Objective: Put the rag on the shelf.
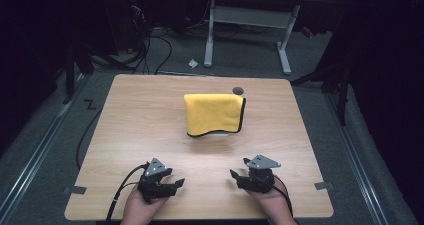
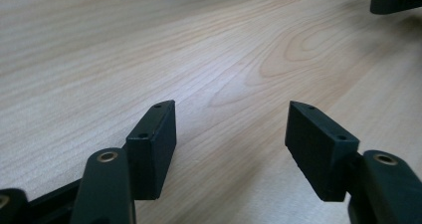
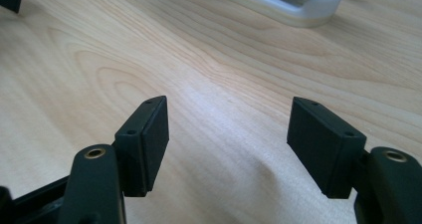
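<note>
Near the table's [image 1: 150, 110] front edge, both hand-held grippers [image 1: 176, 183] [image 1: 234, 175] gape, nothing between.

bare tabletop [image 1: 150, 115] ahead, yellow cloth [image 1: 214, 114] mid-table

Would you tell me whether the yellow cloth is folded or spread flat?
Folded: the yellow cloth hangs doubled over a white stand, its black-trimmed edges down.

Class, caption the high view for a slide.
Two open grippers, left and right, rest before a yellow cloth on a table.
</note>
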